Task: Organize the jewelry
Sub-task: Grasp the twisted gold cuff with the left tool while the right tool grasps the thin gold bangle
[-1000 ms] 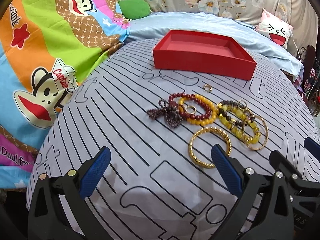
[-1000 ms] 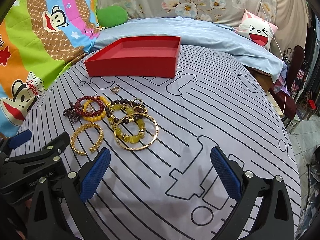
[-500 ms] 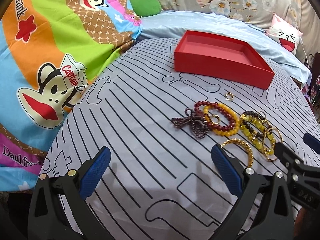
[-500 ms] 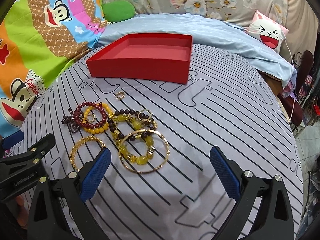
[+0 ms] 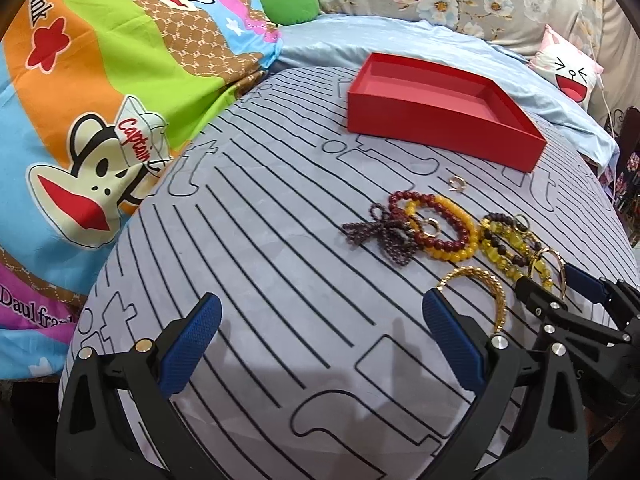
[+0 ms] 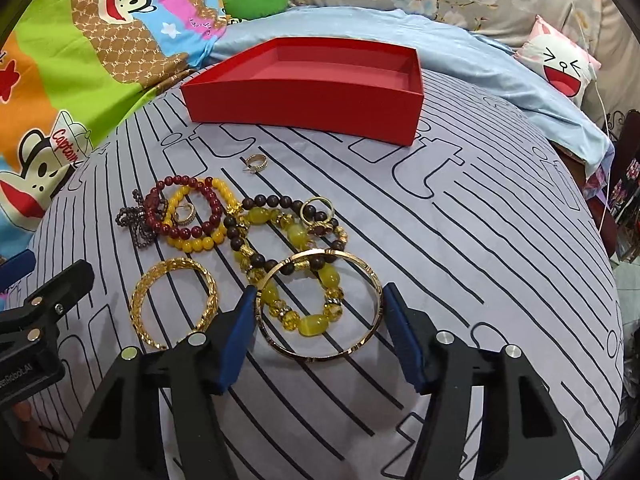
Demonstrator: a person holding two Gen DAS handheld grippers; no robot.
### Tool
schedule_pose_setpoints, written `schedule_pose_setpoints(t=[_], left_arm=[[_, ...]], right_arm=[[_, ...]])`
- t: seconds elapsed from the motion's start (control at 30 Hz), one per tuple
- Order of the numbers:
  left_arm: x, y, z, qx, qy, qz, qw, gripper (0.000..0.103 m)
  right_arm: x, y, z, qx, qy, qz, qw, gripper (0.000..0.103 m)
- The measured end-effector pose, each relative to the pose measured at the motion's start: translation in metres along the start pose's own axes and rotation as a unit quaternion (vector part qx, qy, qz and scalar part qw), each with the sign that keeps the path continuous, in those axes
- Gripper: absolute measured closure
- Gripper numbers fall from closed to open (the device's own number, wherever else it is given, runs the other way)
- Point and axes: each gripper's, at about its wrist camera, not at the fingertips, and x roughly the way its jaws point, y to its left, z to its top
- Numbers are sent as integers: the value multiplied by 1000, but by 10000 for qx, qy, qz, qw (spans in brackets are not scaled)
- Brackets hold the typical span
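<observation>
- Right gripper [image 6: 318,310] straddles the plain gold bangle [image 6: 320,354] near the bed's near edge; its jaws have just been closing, and the blue pads [image 6: 240,332] stand just outside the rim on either side. I cannot see them pressing yet, so I count it unclamped.
- Left gripper [image 5: 320,344] hangs wide open over bare striped sheet [image 5: 260,240], nothing between its pads.
- Handling, my judgement: the bangle looks a rigid, thin, polished metal hoop, light and probably slippery. Pinching across the full width, as lined up, may let it pop out; squeezing gently seems wise.
- A yellow-and-dark beaded bracelet [image 6: 292,236] lies partly inside the hoop and under its far rim; it may drag along on lifting.
- Beside it, toward the left edge, a textured gold bangle [image 6: 176,304] lies flat.
- Farther in: red bead bracelet [image 6: 188,208] over a yellow one, small rings, all a loose cluster.
- Farthest: the red tray [image 6: 304,108], empty, toward the sheet's far edge.
</observation>
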Motion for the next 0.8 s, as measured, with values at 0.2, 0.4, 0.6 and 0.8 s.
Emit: schedule_pose_setpoints(t=[0.2,0.4,0.6,0.8], left_arm=[[0,-23,0,130,111,-479,9987,7],[9,-56,-3,427,251,-697,9963,7],[27,-65,-3,394,492,-637,9960,9],[27,-67,-5,510,426,-563,9962,26]], right_arm=[[-18,-21,-4,202,-103,-75,9997,43],[-30,-48,-6,497,-118,-202,9985,43],[-31,-56,-7,609,-125,-241,9978,43],[-30,-56,-10,645,-113,-212,9976,43]])
